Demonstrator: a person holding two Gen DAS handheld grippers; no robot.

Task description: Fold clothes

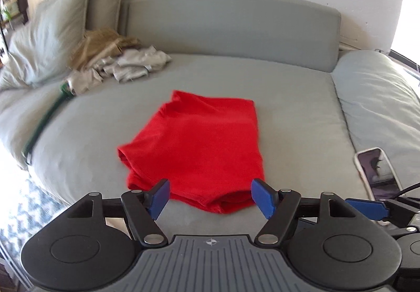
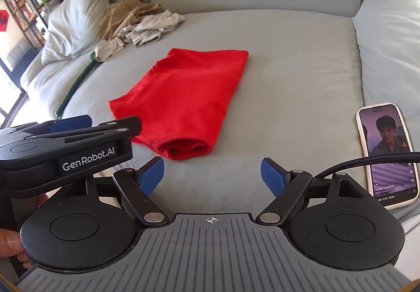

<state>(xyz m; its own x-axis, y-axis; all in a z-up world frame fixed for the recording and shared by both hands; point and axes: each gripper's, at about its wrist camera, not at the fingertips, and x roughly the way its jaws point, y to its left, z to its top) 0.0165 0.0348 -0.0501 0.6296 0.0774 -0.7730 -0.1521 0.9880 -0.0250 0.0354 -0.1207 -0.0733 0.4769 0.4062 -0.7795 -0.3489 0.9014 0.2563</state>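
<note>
A red garment lies folded into a rough rectangle in the middle of the grey sofa seat; the right wrist view shows the same red garment with its rolled near edge toward me. My left gripper hangs open just above that near edge, blue pads apart, holding nothing. My right gripper is open too, a little short of the garment, over bare seat. The left gripper's body crosses the left of the right wrist view.
A heap of crumpled beige and tan clothes lies at the back left beside pillows. A phone with a lit screen and a cable rests on the seat at the right. A padded armrest bounds the right side.
</note>
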